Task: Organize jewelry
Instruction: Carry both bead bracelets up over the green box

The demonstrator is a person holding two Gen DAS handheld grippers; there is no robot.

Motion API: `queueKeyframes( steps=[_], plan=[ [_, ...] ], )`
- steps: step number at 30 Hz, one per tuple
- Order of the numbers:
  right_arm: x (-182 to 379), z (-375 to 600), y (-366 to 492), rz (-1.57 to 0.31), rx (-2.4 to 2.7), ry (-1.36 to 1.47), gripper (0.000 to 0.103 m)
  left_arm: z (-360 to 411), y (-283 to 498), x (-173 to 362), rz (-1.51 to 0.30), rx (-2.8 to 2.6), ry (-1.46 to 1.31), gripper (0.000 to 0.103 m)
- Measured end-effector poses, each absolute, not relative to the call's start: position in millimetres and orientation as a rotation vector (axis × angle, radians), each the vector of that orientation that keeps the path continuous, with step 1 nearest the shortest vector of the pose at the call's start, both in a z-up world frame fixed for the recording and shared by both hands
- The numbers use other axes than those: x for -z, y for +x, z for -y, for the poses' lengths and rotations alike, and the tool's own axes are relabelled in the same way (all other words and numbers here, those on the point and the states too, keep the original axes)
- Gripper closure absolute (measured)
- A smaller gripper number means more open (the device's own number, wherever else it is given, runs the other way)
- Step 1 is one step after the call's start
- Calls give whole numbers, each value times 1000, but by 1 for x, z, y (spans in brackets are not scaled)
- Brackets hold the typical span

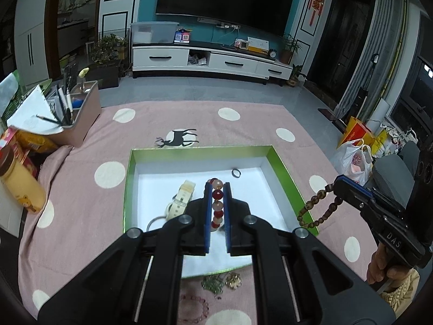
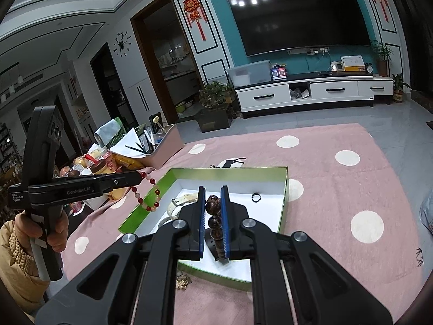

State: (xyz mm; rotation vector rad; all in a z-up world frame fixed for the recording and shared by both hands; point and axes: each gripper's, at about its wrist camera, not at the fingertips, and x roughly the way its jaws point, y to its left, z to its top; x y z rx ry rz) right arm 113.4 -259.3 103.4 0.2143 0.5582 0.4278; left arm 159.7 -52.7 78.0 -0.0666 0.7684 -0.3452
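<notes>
A green-rimmed box [image 1: 281,165] with a white floor lies on the pink spotted cloth. My left gripper [image 1: 217,187] is shut on a red and pink bead bracelet [image 1: 217,203], held above the box; the same bracelet [image 2: 147,197] dangles from the left gripper [image 2: 139,177] in the right wrist view. My right gripper [image 2: 212,191] is shut on a dark brown bead bracelet [image 2: 213,216], also over the box; the brown bracelet [image 1: 314,203] hangs from the right gripper [image 1: 337,187] at the box's right edge. Inside the box lie a cream watch [image 1: 181,197] and a small dark ring [image 1: 236,173].
A green brooch [image 1: 213,284], a gold piece [image 1: 233,280] and a pink bead bracelet [image 1: 194,308] lie on the cloth in front of the box. A pen-filled organizer [image 1: 78,116], a yellow bottle [image 1: 20,184] and snacks crowd the left side. Bags [image 1: 354,159] stand at the right.
</notes>
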Motion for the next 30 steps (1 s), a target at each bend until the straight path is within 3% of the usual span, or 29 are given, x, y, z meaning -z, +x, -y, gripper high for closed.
queueKeyframes(
  steps=[30],
  plan=[
    [-77, 257, 154, -630, -392, 194, 93, 95, 220, -37, -855, 365, 5, 96]
  ],
)
